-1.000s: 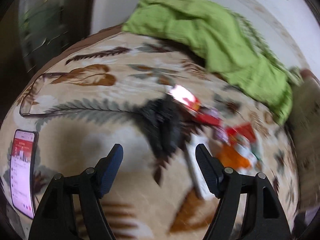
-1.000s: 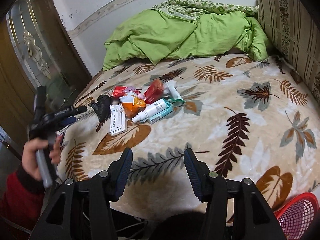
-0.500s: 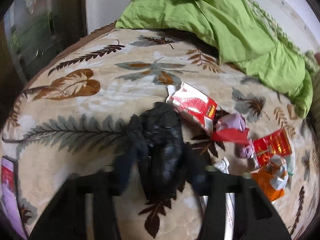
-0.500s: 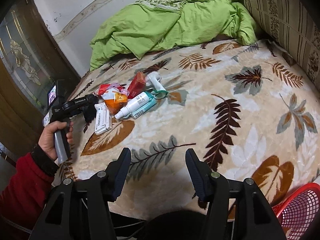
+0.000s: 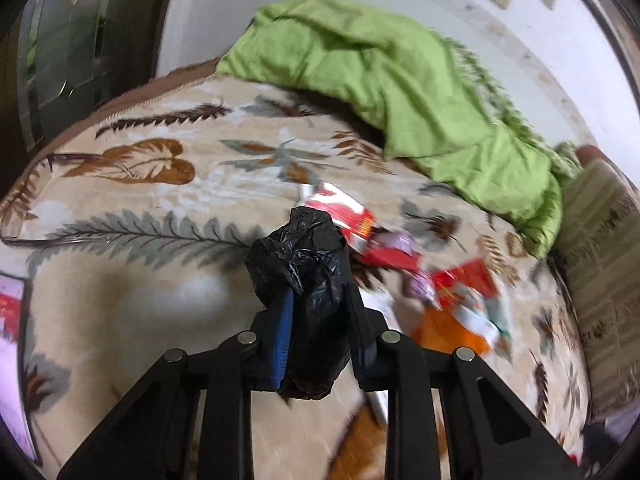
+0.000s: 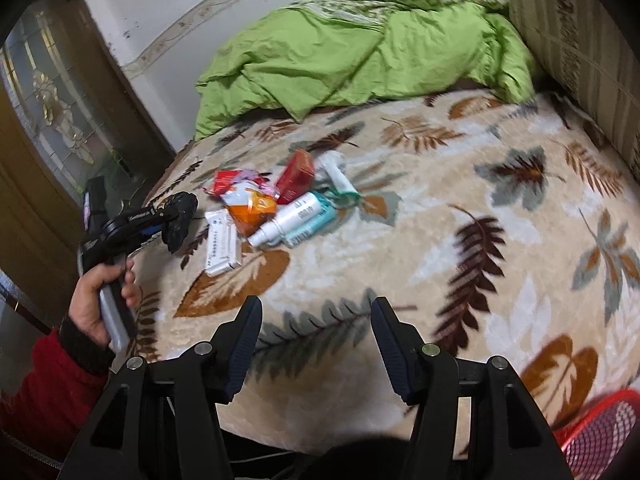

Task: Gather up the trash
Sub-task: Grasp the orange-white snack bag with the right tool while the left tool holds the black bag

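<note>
At the far left of the right wrist view, a hand (image 6: 100, 300) in a red sleeve (image 6: 44, 392) grips the handle of the left gripper (image 6: 176, 216), which reaches level over the bed's edge toward the litter. Its jaws are closing on a crumpled black plastic bag (image 5: 308, 280), which bulges out between the blue pads (image 5: 282, 336) and is lifted just clear of the leaf-patterned blanket (image 5: 140, 280). Right of the bag lies the trash pile: a white carton (image 6: 222, 246), an orange wrapper (image 6: 252, 210), a white spray bottle (image 6: 286, 220), a red box (image 6: 296, 176). The right gripper (image 6: 316, 344) points down over bare blanket nearer the camera, jaws apart and holding nothing. A red mesh basket (image 6: 600, 436) shows at the lower right corner
</note>
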The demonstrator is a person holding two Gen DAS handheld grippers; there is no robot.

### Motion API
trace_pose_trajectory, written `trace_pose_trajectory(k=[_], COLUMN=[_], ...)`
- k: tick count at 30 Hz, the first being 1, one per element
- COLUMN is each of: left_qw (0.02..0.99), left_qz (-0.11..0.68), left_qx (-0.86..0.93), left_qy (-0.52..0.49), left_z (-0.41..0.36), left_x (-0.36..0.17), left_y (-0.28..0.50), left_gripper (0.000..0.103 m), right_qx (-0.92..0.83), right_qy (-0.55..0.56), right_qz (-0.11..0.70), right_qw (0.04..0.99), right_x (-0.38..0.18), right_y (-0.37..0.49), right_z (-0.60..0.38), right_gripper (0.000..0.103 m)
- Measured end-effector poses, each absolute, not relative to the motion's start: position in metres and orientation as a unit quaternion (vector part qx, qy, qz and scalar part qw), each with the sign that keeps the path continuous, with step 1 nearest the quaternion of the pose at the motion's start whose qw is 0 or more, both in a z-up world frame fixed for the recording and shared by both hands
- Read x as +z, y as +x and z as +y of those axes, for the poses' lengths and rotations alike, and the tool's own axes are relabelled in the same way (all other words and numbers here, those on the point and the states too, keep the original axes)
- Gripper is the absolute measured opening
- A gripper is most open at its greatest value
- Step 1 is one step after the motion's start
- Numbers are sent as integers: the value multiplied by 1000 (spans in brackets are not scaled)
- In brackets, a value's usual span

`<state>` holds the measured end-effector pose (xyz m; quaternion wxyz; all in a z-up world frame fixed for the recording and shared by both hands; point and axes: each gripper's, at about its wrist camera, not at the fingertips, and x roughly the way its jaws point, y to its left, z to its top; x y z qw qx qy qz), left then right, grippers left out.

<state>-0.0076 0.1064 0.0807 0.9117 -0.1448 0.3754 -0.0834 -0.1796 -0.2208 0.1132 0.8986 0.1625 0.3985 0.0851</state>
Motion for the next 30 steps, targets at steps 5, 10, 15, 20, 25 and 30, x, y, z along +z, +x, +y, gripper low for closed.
trace_pose_trajectory(k=[5, 10, 15, 20, 25, 30], left_qw=[915, 925, 922, 916, 918, 922], left_qz=[360, 348, 354, 361, 357, 351], left_qx=[-109, -96, -85, -81, -86, -90], left_qy=[-143, -121, -131, -156, -146, -134], left_z=[93, 85, 90, 100, 95, 88], left_x=[87, 81, 73, 67, 68, 70], left_y=[-50, -71, -68, -62, -63, -65], left_gripper=[24, 24, 24, 24, 24, 24], right_qx=[118, 145, 154, 155, 143, 146], right_qy=[135, 104, 81, 48, 41, 77], right_qz=[398, 389, 399, 424, 437, 401], right_qw=[900, 904, 900, 891, 887, 901], right_x=[120, 120, 104, 78, 55, 70], right_y=[-142, -96, -45, -4, 12, -15], right_z=[-192, -160, -133, -111, -111, -123], right_gripper=[60, 72, 73, 73, 67, 58])
